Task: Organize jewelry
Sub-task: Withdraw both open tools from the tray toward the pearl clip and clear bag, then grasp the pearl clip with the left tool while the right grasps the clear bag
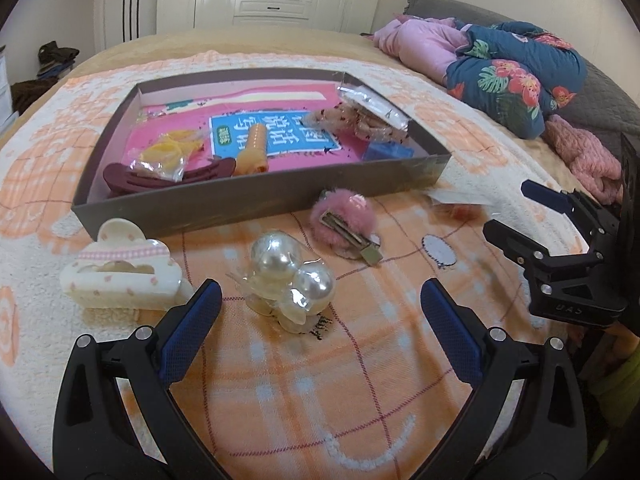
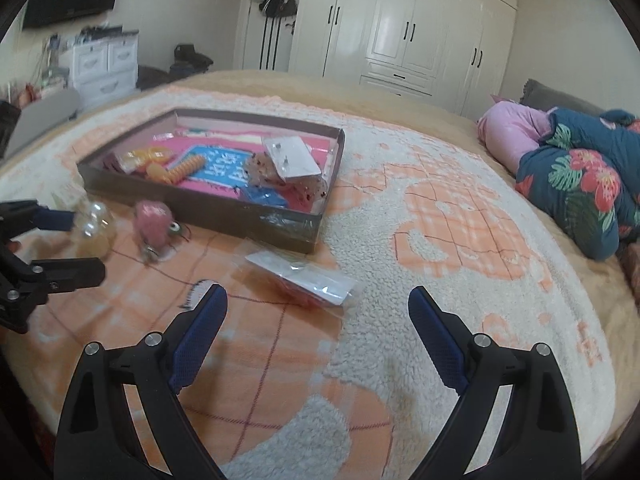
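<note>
A grey shallow box [image 1: 256, 196] [image 2: 224, 216] lies on the blanket and holds yellow hair ties [image 1: 168, 152], an orange spiral tie [image 1: 252, 148], a maroon claw clip [image 1: 160, 178] and small plastic packets [image 1: 372, 108]. Before it lie a cream cloud-shaped claw clip [image 1: 120, 272], a pearl claw clip [image 1: 292, 276] [image 2: 94, 220] and a pink fluffy hair clip [image 1: 344, 220] [image 2: 154, 224]. My left gripper [image 1: 320, 304] stands open, just short of the pearl clip. My right gripper [image 2: 316, 312] stands open above the blanket, near a clear packet [image 2: 304, 276].
The bed carries an orange-and-white fleece blanket [image 2: 440, 240]. Folded floral and pink bedding [image 1: 500, 68] lies at the right. White wardrobes [image 2: 420, 28] stand behind the bed, a white drawer unit [image 2: 106, 64] at the left.
</note>
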Available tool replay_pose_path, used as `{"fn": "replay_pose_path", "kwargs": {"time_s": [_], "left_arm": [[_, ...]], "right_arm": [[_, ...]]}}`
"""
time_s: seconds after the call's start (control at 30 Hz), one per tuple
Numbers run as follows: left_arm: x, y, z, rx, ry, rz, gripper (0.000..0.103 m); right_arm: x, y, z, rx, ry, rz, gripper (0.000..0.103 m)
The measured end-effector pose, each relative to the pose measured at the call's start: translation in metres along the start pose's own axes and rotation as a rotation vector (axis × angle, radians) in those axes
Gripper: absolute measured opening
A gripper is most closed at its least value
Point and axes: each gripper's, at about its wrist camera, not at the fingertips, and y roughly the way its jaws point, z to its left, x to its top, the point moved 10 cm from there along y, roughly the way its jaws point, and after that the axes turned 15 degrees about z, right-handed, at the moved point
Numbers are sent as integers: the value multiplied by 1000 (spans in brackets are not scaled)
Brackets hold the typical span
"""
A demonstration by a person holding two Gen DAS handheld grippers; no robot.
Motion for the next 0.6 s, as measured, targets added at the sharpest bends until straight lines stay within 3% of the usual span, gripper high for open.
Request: {"fn": "replay_pose_path", "kwargs": {"time_s": [0.13, 0.4, 0.53, 0.6], "left_arm": [[3, 6, 4, 7, -11, 0, 91], [11, 10, 5, 18, -13, -13, 88], [13, 12, 3, 24, -8, -12, 70], [14, 13, 3, 37, -3, -13, 62]], "right_arm": [[4, 17, 1, -39, -47, 31, 89], [15, 41, 3, -35, -81, 78, 88], [17, 50, 4, -11, -81, 112, 88], [18, 53, 4, 11, -75, 122, 79]]}}
